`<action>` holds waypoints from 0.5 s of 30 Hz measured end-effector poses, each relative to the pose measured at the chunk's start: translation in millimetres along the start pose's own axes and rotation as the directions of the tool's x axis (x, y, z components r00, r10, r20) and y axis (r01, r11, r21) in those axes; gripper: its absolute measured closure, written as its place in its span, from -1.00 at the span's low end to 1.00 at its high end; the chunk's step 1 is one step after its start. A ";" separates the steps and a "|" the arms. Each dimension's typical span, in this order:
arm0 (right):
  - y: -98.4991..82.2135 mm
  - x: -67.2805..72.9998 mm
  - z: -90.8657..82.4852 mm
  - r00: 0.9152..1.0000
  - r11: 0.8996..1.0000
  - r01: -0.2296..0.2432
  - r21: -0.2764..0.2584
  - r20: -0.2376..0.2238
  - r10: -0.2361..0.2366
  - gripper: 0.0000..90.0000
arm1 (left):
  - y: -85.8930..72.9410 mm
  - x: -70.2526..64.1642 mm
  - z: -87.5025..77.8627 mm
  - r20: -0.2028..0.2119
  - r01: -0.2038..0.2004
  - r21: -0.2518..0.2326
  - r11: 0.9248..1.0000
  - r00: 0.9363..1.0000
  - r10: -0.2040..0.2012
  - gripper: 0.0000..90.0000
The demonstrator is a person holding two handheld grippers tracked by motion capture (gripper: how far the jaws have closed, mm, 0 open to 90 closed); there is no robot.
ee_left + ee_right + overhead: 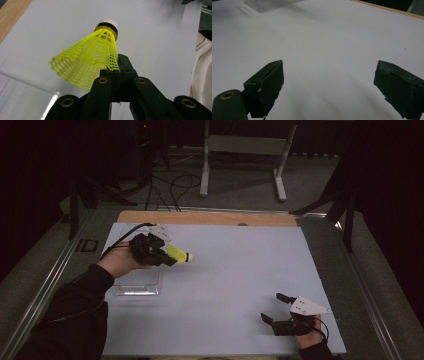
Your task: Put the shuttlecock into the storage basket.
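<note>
A yellow mesh shuttlecock point(178, 254) with a white cork tip hangs above the left half of the white table, tip pointing right. My left gripper point(165, 256) is shut on the edge of its skirt. In the left gripper view the shuttlecock point(88, 58) rises from the closed jaws of the left gripper point(117, 68), cork end away from the camera. My right gripper point(274, 308) rests near the table's front right, open with nothing between its jaws. In the right gripper view that gripper point(329, 80) shows its two black fingers wide apart over bare white tabletop.
A clear plastic tray point(138, 282) lies on the white table point(235, 270) just below the left hand; its corner point(22, 97) and far edge point(272, 4) show in the gripper views. A wooden strip point(210, 218) runs along the far table edge. Stands and cables are on the floor beyond.
</note>
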State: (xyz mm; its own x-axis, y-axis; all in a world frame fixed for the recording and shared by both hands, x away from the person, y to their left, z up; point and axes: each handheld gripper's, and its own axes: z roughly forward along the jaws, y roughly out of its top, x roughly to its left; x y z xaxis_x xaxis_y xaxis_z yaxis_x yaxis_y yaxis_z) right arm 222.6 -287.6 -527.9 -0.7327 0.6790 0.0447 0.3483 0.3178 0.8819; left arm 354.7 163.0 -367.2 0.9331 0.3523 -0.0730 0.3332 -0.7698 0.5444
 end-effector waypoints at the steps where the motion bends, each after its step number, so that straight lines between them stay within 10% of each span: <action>1: 0.0 0.1 0.1 1.000 1.000 0.000 0.001 0.000 0.000 -0.79 | -2.5 0.5 -2.1 0.000 0.007 0.000 1.000 1.000 -0.007 1.00; 15: -0.1 0.7 1.3 1.000 1.000 0.000 0.007 0.000 0.000 -0.79 | -43.3 8.3 -26.2 -0.060 0.069 0.051 0.996 0.996 -0.066 1.00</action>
State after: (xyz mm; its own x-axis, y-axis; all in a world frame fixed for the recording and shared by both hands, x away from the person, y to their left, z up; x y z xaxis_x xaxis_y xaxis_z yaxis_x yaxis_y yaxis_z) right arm 222.9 -286.3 -528.5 -0.7330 0.6787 0.0448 0.3522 0.3225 0.8786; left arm 344.4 213.2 -369.5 0.8993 0.4334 -0.0588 0.4034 -0.7698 0.4946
